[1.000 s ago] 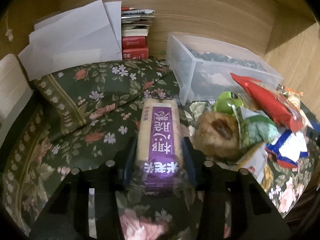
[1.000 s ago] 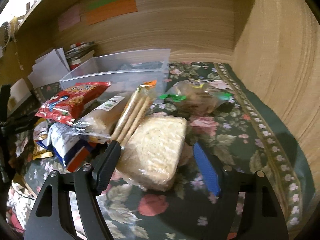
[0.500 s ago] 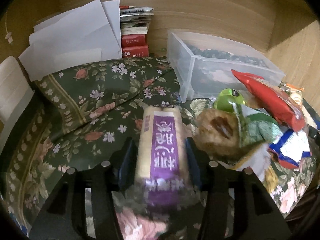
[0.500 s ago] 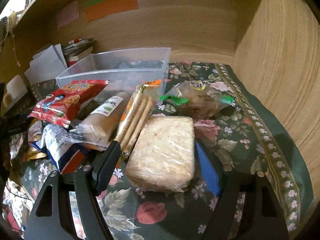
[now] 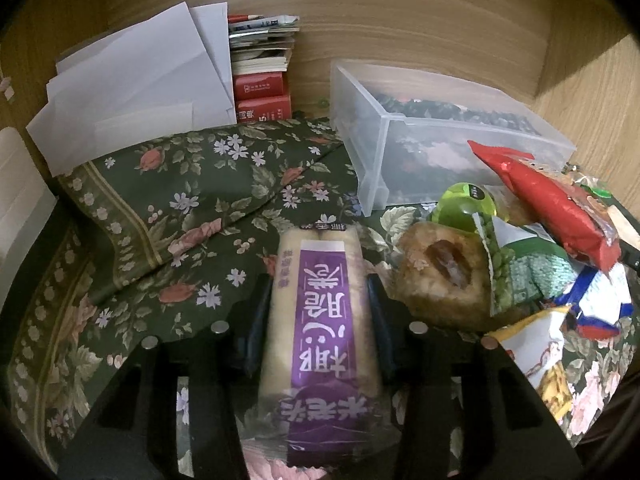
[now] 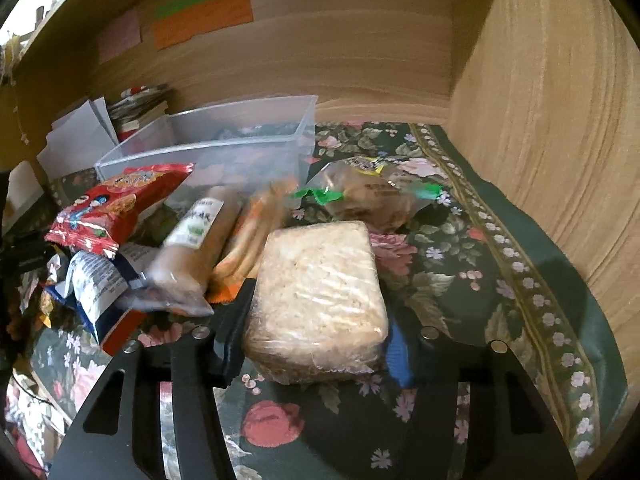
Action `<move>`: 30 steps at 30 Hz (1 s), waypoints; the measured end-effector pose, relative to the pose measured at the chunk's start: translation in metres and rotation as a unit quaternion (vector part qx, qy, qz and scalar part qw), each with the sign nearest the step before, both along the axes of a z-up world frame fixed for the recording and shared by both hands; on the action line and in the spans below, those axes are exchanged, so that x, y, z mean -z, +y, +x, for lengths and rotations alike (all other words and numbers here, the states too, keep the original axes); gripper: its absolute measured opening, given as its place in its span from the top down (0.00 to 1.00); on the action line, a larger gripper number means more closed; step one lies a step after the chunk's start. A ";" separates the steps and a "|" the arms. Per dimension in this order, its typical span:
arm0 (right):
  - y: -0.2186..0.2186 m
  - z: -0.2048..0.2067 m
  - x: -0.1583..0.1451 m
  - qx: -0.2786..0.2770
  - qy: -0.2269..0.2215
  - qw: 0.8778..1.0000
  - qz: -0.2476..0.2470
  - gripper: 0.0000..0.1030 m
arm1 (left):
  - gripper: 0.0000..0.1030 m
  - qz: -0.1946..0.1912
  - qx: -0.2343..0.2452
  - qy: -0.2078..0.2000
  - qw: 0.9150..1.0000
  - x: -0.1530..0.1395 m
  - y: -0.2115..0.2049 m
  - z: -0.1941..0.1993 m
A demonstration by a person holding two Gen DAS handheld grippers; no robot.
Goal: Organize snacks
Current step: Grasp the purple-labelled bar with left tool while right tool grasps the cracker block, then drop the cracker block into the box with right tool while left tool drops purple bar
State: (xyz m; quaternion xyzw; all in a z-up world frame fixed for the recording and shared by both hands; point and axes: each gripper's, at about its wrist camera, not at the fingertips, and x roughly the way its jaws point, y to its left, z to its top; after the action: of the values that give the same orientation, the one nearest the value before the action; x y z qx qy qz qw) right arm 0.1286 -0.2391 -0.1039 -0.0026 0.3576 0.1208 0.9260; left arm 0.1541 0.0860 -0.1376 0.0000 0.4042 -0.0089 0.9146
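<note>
Purple-labelled rice roll (image 5: pixel 320 312) sat clamped in my left fingers (image 5: pixel 256 320); right fingers (image 6: pixel 236 332) pinched the rice cracker block (image 6: pixel 316 300). Both warranted level carriage into the clear bin (image 5: pixel 448 136).

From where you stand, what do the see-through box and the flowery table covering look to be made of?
The see-through box looks like frosted, semi-clear plastic: the floral pattern shows hazily through its thin, straight walls. The flowery covering looks like matte woven cloth, dark green with printed flowers; it lies in soft folds and creases, though a coated fabric can't be ruled out.

Left tongs (image 5: pixel 318 300) grip purple-labelled snack pack (image 5: pixel 320 312).
</note>
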 end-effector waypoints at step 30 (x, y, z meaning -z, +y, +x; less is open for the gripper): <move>0.028 0.028 -0.085 -0.035 -0.142 0.989 0.016 0.49 | 0.56 -0.015 0.004 -0.122 0.992 -0.095 -0.023 -0.008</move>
State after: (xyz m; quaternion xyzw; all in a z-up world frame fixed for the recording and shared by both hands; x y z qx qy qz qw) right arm 0.1568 -0.2114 -0.0186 -0.0174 0.2198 0.1577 0.9625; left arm 0.1457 0.0628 -0.0429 -0.0112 0.2892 -0.0189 0.9570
